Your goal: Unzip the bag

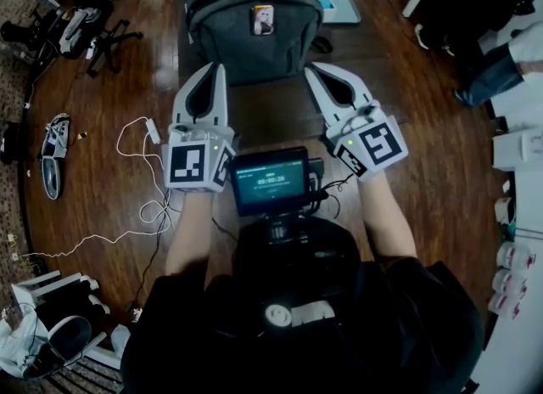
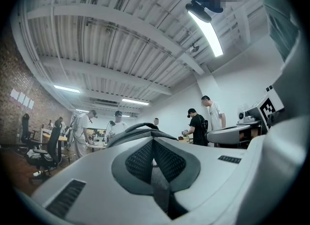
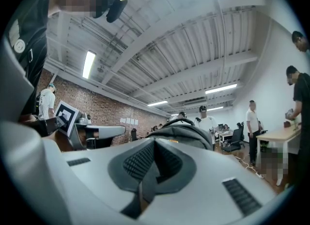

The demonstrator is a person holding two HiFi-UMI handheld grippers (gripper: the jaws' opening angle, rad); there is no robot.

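Observation:
A grey backpack [image 1: 254, 27] stands upright at the far end of a dark table [image 1: 271, 112], with a small photo card on its front. My left gripper [image 1: 217, 71] points at the backpack's lower left side, jaws shut with nothing between them, just short of the fabric. My right gripper [image 1: 312, 70] mirrors it at the lower right side, also shut and holding nothing. The left gripper view shows the shut pads [image 2: 154, 158] with the backpack's top [image 2: 140, 128] just beyond. In the right gripper view the shut pads [image 3: 152, 163] sit below the backpack [image 3: 186, 132]. No zipper pull is visible.
A small screen [image 1: 270, 178] hangs at my chest between the grippers. White cables [image 1: 144, 205] trail over the wooden floor at left, near office chairs [image 1: 85, 27]. White shelving [image 1: 517, 214] lines the right side. Several people [image 2: 208, 120] stand around desks behind the backpack.

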